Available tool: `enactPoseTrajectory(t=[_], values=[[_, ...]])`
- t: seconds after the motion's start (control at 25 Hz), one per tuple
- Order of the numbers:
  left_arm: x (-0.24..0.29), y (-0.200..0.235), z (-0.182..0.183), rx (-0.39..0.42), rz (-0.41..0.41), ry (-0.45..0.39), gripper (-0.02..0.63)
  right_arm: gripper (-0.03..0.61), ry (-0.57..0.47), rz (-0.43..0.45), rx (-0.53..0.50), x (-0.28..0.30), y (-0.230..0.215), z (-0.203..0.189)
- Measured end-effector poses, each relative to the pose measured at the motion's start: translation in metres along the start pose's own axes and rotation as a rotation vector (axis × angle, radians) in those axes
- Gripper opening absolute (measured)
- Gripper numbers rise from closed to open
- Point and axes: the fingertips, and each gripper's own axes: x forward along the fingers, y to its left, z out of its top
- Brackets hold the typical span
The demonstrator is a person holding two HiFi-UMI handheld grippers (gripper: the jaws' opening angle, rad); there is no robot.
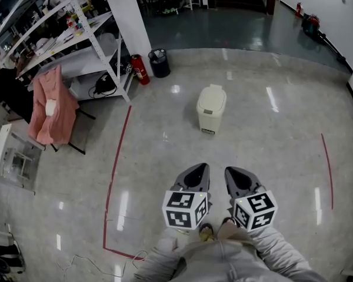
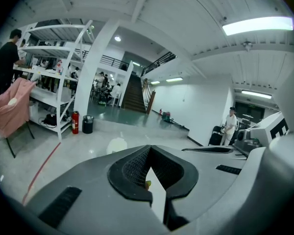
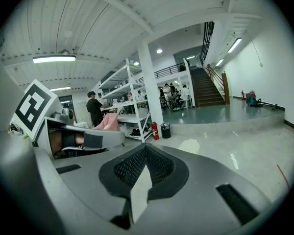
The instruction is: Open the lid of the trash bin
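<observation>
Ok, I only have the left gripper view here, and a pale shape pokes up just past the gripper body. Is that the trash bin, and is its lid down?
Observer: Yes. The head view shows the whole cream trash bin standing upright, with its lid closed.
Operator: Is either gripper on it?
Observer: No. The left gripper and the right gripper sit side by side short of the bin, pointing toward it, with bare floor in between.
Operator: And the right gripper's jaws?
Observer: The right gripper view shows them together with nothing between them.
</observation>
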Motion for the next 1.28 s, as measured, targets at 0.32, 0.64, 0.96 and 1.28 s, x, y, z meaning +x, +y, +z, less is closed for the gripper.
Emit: enactPoseTrajectory(t=[0.32,0.64,0.96,1.28], values=[[0.031,0.026,0.006,-0.012,0.004,0.018,0.003,0.005,0.036,-0.010,0.019,0.035,-0.023,-0.003],[0.106,0.065,0.028,-0.008,0.039,0.028,0.003,0.006,0.064,0.013,-0.001,0.112,-0.077,0.014],[0.220,0.101,0.063,-0.052,0.070,0.081,0.005,0.005,0.100,0.028,-0.022,0.208,-0.170,0.063],[0.323,0.135,0.079,-0.099,0.079,0.155,0.005,0.005,0.192,0.057,-0.020,0.286,-0.240,0.075]])
